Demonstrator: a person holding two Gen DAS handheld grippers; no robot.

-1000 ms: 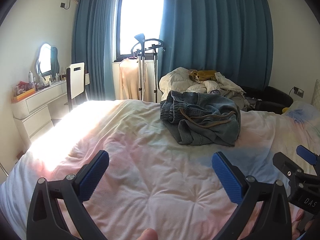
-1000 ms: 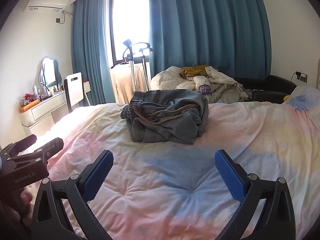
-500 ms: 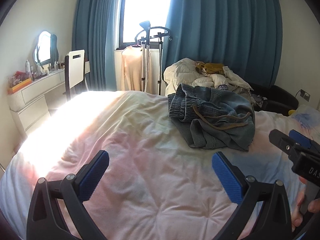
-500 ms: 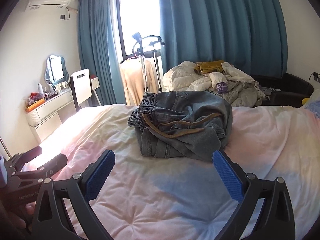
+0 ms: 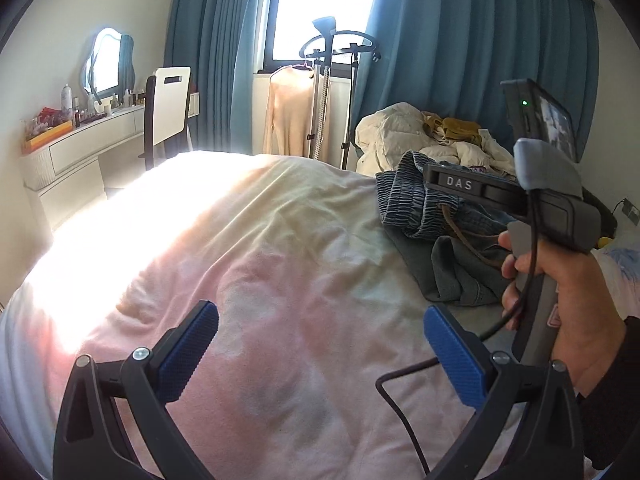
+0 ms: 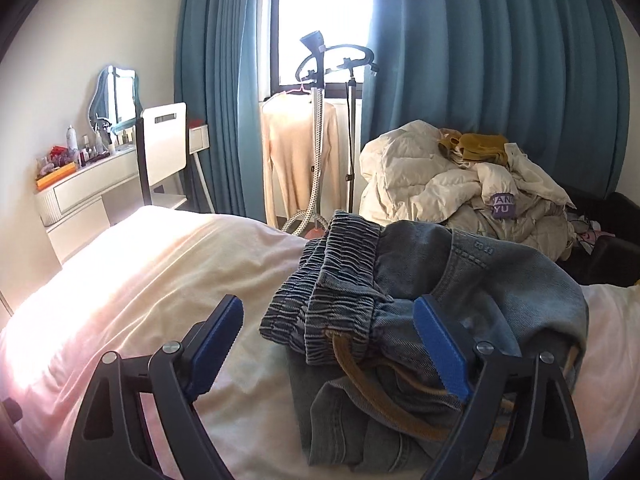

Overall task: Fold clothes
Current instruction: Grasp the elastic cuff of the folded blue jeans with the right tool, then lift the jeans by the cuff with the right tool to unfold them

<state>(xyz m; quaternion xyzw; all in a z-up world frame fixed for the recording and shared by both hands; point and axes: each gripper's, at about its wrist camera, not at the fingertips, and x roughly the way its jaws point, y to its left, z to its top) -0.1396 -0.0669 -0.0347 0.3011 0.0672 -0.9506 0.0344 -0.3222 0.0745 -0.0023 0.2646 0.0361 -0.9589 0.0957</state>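
Observation:
A crumpled pair of blue-grey denim trousers (image 6: 420, 304) with an elastic waistband and a brown drawstring lies bunched on the pink and cream bed (image 6: 168, 280). My right gripper (image 6: 328, 340) is open and empty, its fingers straddling the waistband close above the cloth. In the left wrist view the trousers (image 5: 432, 236) lie at the right, partly hidden by the right gripper's body held in a hand (image 5: 560, 280). My left gripper (image 5: 320, 344) is open and empty over bare bedding, left of the trousers.
A pile of cream clothes and bedding (image 6: 460, 184) lies beyond the bed. A garment steamer stand (image 6: 320, 120) with a cream sweater stands by the window. A dressing table (image 5: 80, 148) and white chair (image 5: 172, 108) are at the left. A black cable (image 5: 404, 400) trails over the bed.
My right gripper has moved forward to the trousers, which now sit between its fingers. My left gripper has swung left, and the right gripper's body now fills its right side.

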